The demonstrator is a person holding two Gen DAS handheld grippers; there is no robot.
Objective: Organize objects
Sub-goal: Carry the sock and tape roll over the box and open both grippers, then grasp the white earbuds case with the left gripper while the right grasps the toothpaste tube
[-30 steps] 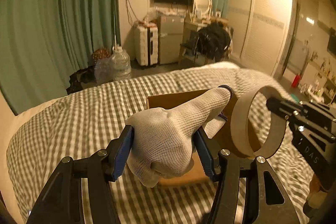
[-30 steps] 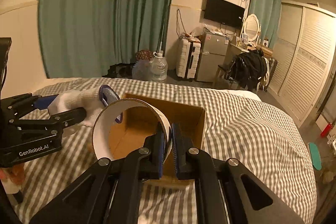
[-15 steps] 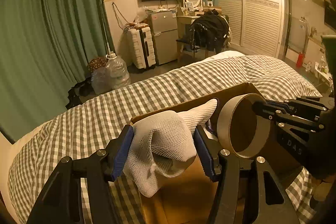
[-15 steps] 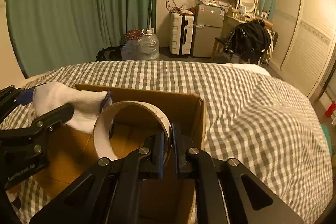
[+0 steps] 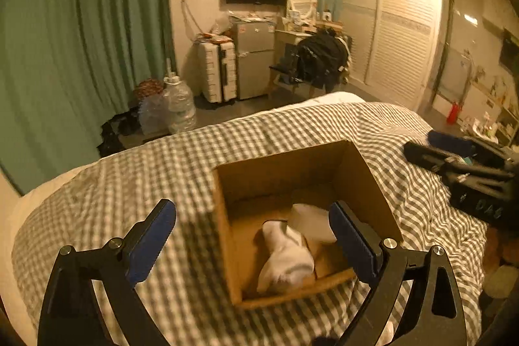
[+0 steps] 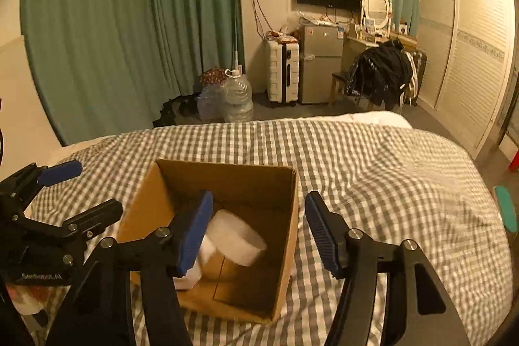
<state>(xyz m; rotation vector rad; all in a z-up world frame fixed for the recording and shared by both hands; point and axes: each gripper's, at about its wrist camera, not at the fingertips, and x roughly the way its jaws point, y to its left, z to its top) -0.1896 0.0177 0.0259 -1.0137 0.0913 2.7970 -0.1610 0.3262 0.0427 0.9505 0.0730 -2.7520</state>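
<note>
Inside the cardboard box (image 5: pixel 366 184) on the checked bed cover (image 6: pixel 373 158), the white sock (image 5: pixel 285 258) and the tape roll (image 6: pixel 235 235) lie loose on the floor, where I want them gathered. My left gripper (image 5: pixel 253 235) and right gripper (image 6: pixel 258 229) have both just been opening; their jaws stand apart over the box with nothing between them.

The right gripper (image 6: pixel 259 229) has just been opening — nothing sits between its jaws. Below, the tape roll (image 6: pixel 235 237) lies inside the cardboard box (image 6: pixel 285 235) on the checked bedspread (image 6: pixel 389 171).
</note>
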